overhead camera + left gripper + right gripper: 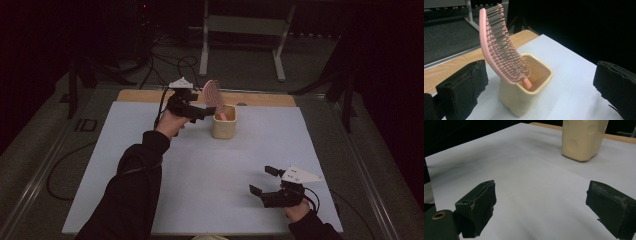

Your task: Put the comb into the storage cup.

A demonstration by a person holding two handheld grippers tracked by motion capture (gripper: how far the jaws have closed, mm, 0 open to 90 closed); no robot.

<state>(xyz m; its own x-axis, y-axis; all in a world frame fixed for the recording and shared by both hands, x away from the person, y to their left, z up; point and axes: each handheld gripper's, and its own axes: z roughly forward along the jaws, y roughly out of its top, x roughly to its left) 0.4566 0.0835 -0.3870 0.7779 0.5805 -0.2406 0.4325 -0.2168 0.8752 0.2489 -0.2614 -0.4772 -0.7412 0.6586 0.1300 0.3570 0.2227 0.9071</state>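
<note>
Left gripper (539, 82) spread wide, gripping nothing, jaws either side of the cream cup (524, 92) without touching. Pink hairbrush (499, 47) standing handle-down in that cup, leaning. Right gripper (541, 205) also wide open, empty, over white table cover (529, 182).

High view: overhead, facing forward. Left gripper view: close on cream square plastic cup (524, 92). Right gripper view: farther, same cup.
</note>
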